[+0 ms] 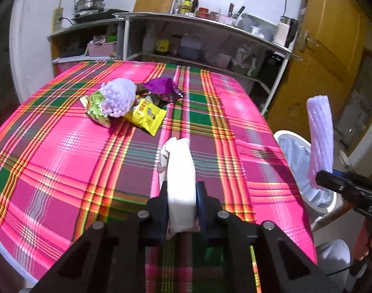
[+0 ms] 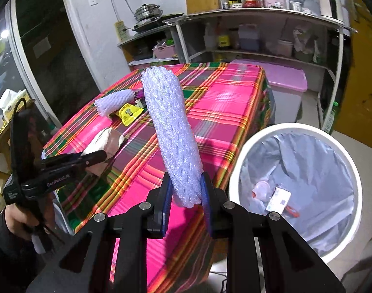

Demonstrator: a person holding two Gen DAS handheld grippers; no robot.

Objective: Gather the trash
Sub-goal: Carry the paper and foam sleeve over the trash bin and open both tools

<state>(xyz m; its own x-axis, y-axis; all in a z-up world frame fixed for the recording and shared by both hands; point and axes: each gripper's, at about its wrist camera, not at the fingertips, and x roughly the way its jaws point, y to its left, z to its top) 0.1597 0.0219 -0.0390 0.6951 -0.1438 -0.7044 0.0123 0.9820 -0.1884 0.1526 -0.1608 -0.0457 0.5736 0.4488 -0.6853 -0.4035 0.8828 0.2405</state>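
Observation:
My left gripper (image 1: 181, 188) is shut on a crumpled white paper (image 1: 180, 166), held just above the pink plaid tablecloth (image 1: 64, 146). In the right wrist view the same left gripper (image 2: 100, 157) holds the paper (image 2: 105, 139) near the table's left edge. My right gripper (image 2: 186, 190) is shut on the lower end of a long lilac foam net sleeve (image 2: 171, 131), which stands up over the table's corner beside the white bin (image 2: 295, 128). Farther back on the table lies a pile: another foam net (image 1: 117, 97), a yellow wrapper (image 1: 148, 119), a purple wrapper (image 1: 161, 86) and a green wrapper (image 1: 95, 105).
The bin is lined with a pale bag and has some scraps at its bottom (image 2: 278, 199). Behind the table stand metal shelves (image 2: 259, 17) with bottles and pots, and a pink-lidded box (image 2: 283, 78). A yellow door (image 1: 332, 48) is at the right. A person's hand (image 2: 15, 217) holds the left gripper.

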